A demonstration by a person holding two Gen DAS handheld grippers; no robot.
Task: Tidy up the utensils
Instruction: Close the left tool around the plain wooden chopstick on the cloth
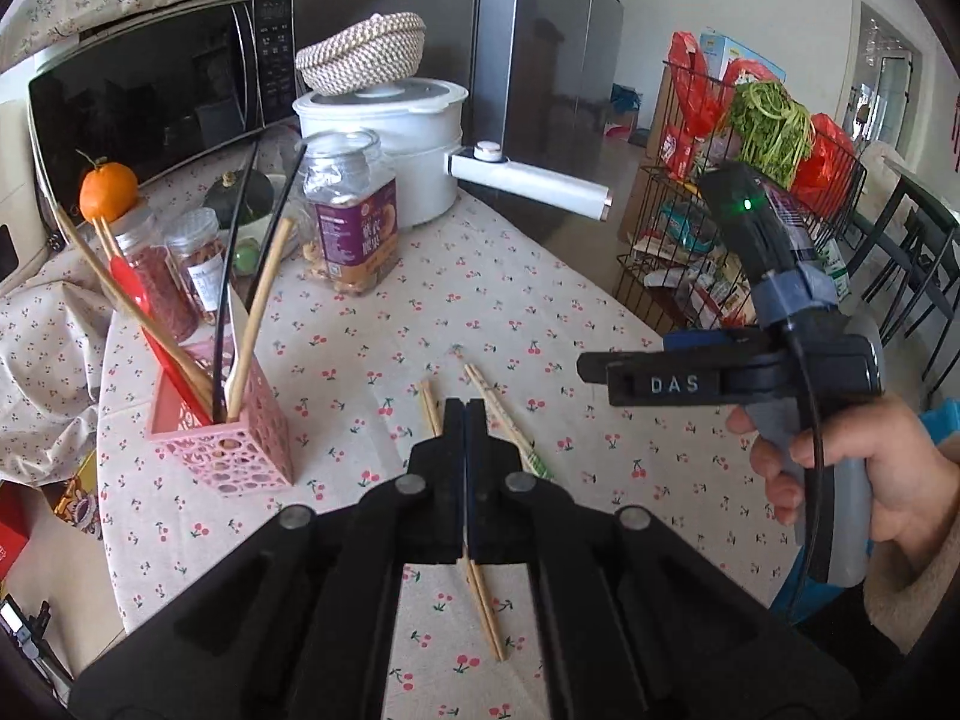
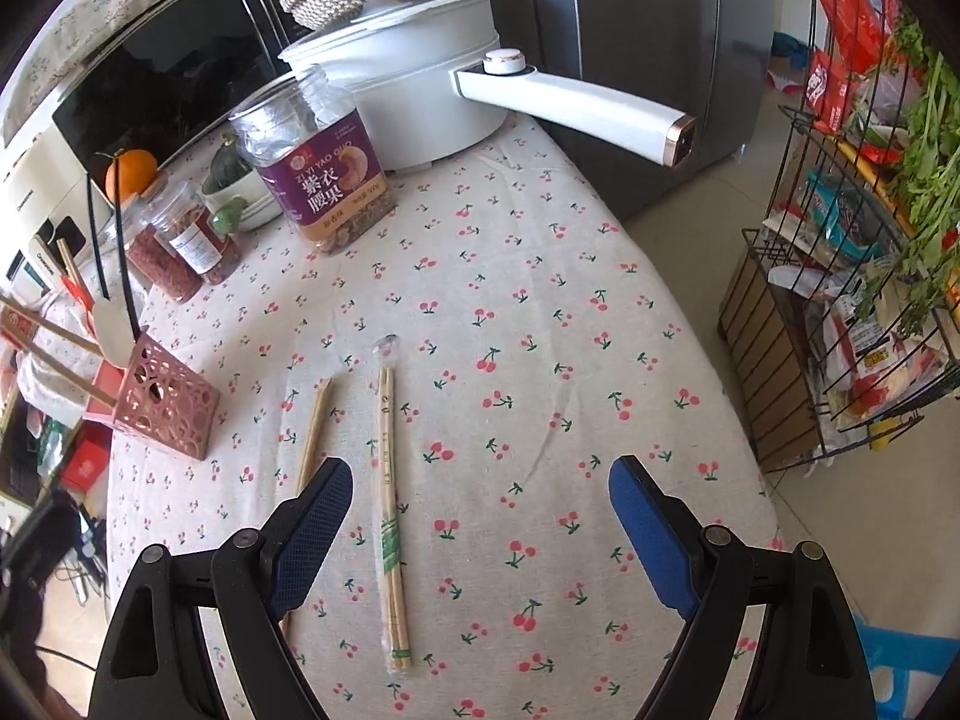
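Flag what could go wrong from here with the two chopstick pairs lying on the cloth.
1. The wrapped chopsticks sit off-centre between the open right gripper fingers; closing may pinch only the slippery wrapper.
2. The bare chopsticks lie partly under the right gripper's left finger and could get knocked.
3. The pink holder is already crowded with leaning utensils; adding more might tip it. The left gripper is shut and empty.

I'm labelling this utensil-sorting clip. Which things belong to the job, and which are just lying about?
Job: pink holder, wrapped chopsticks, bare chopsticks, right gripper.
Lying about: nut jar, white pot, orange, microwave.
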